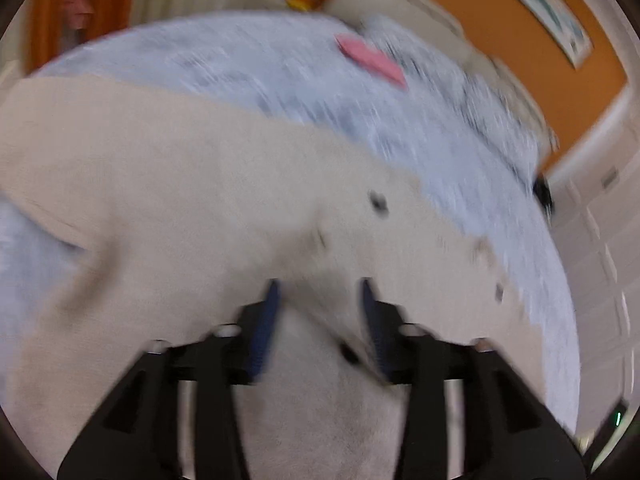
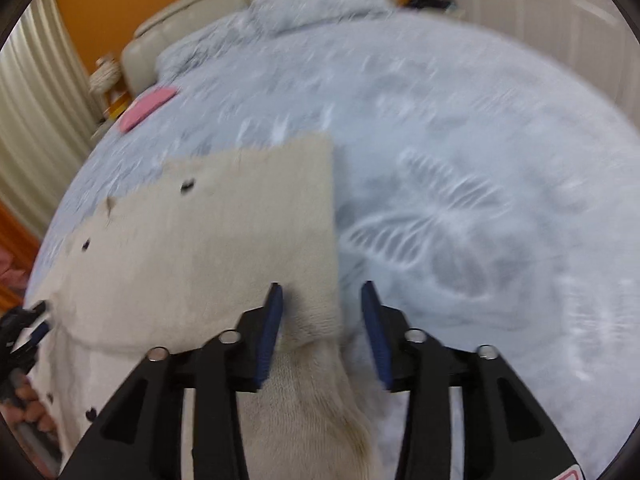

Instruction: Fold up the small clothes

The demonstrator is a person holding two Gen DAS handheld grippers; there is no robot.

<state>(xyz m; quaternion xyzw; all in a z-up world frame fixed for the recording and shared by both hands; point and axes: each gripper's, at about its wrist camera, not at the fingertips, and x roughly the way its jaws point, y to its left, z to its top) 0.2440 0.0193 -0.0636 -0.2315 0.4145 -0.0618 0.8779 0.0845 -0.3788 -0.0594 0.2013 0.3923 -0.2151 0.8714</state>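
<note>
With both the left gripper [image 1: 318, 292] and right gripper [image 2: 322, 294] parted and holding nothing, the cream cardigan [image 2: 224, 240] could spring unfolded on the blue blanket [image 2: 460, 160].

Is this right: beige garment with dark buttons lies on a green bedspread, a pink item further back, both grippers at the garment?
Not quite: the bedspread is light blue-grey, not green, as the right wrist view shows. The rest holds: the beige garment with dark buttons lies on it, the pink item sits further back, and the left gripper and right gripper are at the garment.
</note>
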